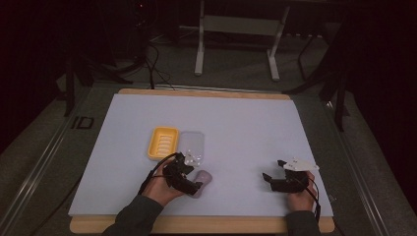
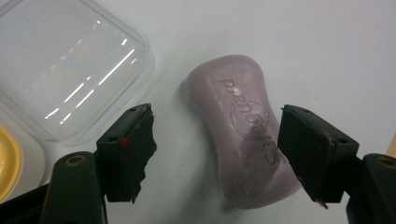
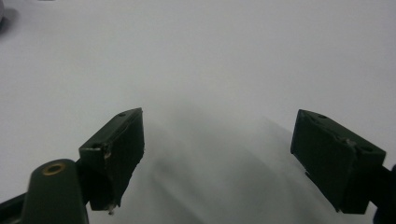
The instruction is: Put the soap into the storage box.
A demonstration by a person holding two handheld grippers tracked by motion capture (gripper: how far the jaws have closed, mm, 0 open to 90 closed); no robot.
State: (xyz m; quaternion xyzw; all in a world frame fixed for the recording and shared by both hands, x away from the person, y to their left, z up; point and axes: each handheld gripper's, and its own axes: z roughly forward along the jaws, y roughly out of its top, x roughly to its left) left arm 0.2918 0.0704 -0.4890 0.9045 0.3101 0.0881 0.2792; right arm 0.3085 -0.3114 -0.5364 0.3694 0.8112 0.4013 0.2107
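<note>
On the bench (image 1: 246, 123), left of the middle, a yellow tray (image 1: 163, 142) lies with a ribbed floor and nothing in it that the high view can make out. Touching its right side is a clear lid (image 1: 192, 144), lying flat and empty; in the left hand-held gripper view the lid (image 2: 65, 65) shows rounded corners and bright glints, with a sliver of the tray (image 2: 7, 161) below it at the edge of the picture. Just in front of the lid, nearer the person, the left hand-held gripper (image 1: 189, 172) is held low over the bench, its jaws spread wide. A soap bar (image 2: 247, 135) lies between them, flat on the bench beside the lid but not touching it. The left pad stands clear of the bar; the right pad is very close to its side, and whether they touch cannot be told. The bar is pale purple, waisted in the middle and rounded at both ends, with a brand name pressed into its top face and a matte, smooth surface. In the high view the soap bar (image 1: 202, 181) pokes out to the right of that gripper. Well apart, at the right, the right hand-held gripper (image 1: 269, 180) rests near the bench's front edge, jaws wide open with only bare bench between them.
</note>
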